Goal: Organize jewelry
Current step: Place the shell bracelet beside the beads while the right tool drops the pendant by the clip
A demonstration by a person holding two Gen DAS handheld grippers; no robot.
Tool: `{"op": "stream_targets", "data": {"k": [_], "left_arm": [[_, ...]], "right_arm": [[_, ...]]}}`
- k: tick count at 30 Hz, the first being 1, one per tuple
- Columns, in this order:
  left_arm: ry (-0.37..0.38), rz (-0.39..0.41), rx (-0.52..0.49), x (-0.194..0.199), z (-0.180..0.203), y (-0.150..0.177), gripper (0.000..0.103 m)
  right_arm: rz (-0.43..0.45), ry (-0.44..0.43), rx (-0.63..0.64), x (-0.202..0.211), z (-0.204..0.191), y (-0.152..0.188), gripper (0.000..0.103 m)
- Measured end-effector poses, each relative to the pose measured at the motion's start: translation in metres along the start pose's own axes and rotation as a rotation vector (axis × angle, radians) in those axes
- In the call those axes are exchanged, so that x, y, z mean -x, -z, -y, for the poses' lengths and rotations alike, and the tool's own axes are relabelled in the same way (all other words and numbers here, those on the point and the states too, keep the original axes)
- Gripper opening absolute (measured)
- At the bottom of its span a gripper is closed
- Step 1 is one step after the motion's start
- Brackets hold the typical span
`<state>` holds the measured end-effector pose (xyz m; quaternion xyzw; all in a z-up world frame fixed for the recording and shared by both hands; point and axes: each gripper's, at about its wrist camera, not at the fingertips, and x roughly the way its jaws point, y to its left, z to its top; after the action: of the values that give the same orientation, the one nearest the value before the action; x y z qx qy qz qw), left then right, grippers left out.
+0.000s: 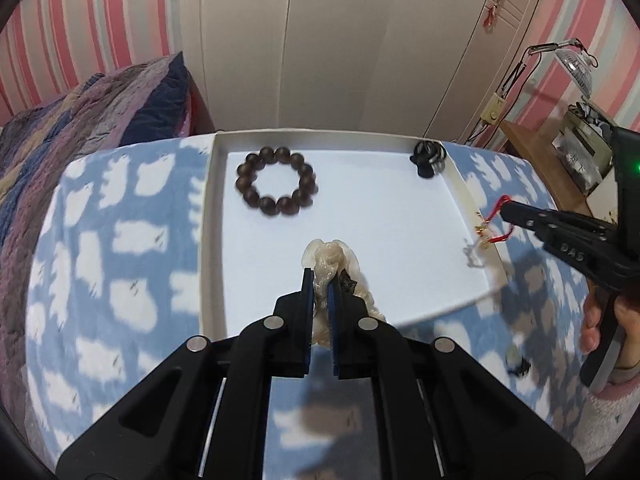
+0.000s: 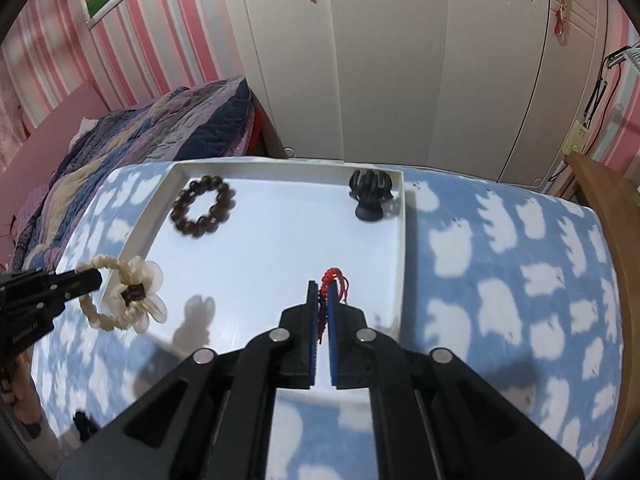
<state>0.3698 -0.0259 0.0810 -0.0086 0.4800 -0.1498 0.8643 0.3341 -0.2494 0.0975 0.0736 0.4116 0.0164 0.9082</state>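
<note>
On the blue cloth: a white tray (image 2: 404,240) lies on a blue cloth with white cloud shapes (image 2: 500,248).
Left gripper: the left gripper (image 1: 319,280) is closed on a cream scrunchie with a flower (image 1: 329,260), held above the near part of the tray. From its own camera the fabric is squeezed between the blue pads (image 1: 307,300) and its shape is hard to read; the right wrist view shows the ring and petals clearly (image 2: 124,300).
Right gripper: the right gripper (image 2: 323,292) is closed on a red cord bracelet (image 2: 334,278) over the tray's right side. Most of the cord is hidden between the pads; in the left wrist view small gold parts hang from it (image 1: 482,236), blurred.
Inside the tray: a dark bead bracelet (image 2: 204,210) lies at the far left; a black hair claw (image 2: 370,194) stands in the far right corner.
Cut off: a hand (image 1: 600,320) is partly visible at the picture's right edge.
Unclear: a small dark thing (image 1: 520,368) lies on the cloth near that hand, too blurred to name.
</note>
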Motion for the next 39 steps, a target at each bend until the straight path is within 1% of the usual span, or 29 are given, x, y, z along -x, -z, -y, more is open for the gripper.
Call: {"op": "stream_targets", "data": {"k": [4,8,12,14,15,20,24,27,28,29,30,32,33,34,35,38,39], "left_arm": [[0.021,-0.013,0.029,-0.036,-0.006,-0.026,0.004],[0.001,-0.017,0.024,-0.068,0.0,-0.046,0.004],[0.006,-0.015,0.027,-0.092,0.006,-0.068,0.004],[0.004,-0.023,0.023,-0.105,0.011,-0.078,0.004],[-0.01,-0.029,0.017,-0.112,0.014,-0.081,0.004],[-0.053,-0.058,-0.002,-0.138,0.02,-0.087,0.005],[-0.078,-0.086,-0.018,-0.15,0.022,-0.085,0.006],[-0.094,-0.085,-0.024,-0.152,0.023,-0.083,0.012],[-0.09,-0.086,-0.023,-0.151,0.022,-0.083,0.021],[-0.082,-0.083,-0.018,-0.149,0.022,-0.082,0.026],[-0.084,-0.082,-0.016,-0.148,0.022,-0.082,0.029],[-0.092,-0.077,-0.024,-0.142,0.024,-0.081,0.033],[-0.092,-0.074,-0.03,-0.138,0.026,-0.081,0.035],[-0.096,-0.063,-0.035,-0.132,0.027,-0.081,0.041],[-0.098,-0.052,-0.036,-0.126,0.028,-0.08,0.047],[-0.088,-0.017,-0.032,-0.101,0.029,-0.08,0.054],[-0.079,-0.001,-0.029,-0.088,0.028,-0.079,0.056]], "right_arm": [[-0.025,0.021,-0.011,-0.038,-0.003,-0.021,0.003],[-0.029,0.065,-0.016,-0.066,-0.005,-0.039,0.003],[-0.045,0.093,-0.032,-0.091,-0.001,-0.053,0.003],[-0.067,0.107,-0.037,-0.102,0.0,-0.054,0.003],[-0.077,0.121,-0.037,-0.107,0.002,-0.053,0.003],[-0.122,0.168,-0.04,-0.121,0.012,-0.049,0.003],[-0.143,0.164,-0.065,-0.129,0.022,-0.045,0.005],[-0.151,0.154,-0.073,-0.13,0.024,-0.047,0.005],[-0.154,0.154,-0.073,-0.13,0.025,-0.047,0.005],[-0.158,0.151,-0.075,-0.13,0.025,-0.047,0.005],[-0.163,0.15,-0.077,-0.129,0.025,-0.046,0.008],[-0.157,0.142,-0.086,-0.124,0.027,-0.045,0.025],[-0.139,0.132,-0.096,-0.119,0.028,-0.046,0.038],[-0.119,0.115,-0.105,-0.113,0.029,-0.046,0.041],[-0.109,0.111,-0.108,-0.107,0.031,-0.045,0.043],[-0.075,0.089,-0.104,-0.086,0.029,-0.048,0.045],[-0.064,0.08,-0.106,-0.078,0.029,-0.049,0.05]]}}
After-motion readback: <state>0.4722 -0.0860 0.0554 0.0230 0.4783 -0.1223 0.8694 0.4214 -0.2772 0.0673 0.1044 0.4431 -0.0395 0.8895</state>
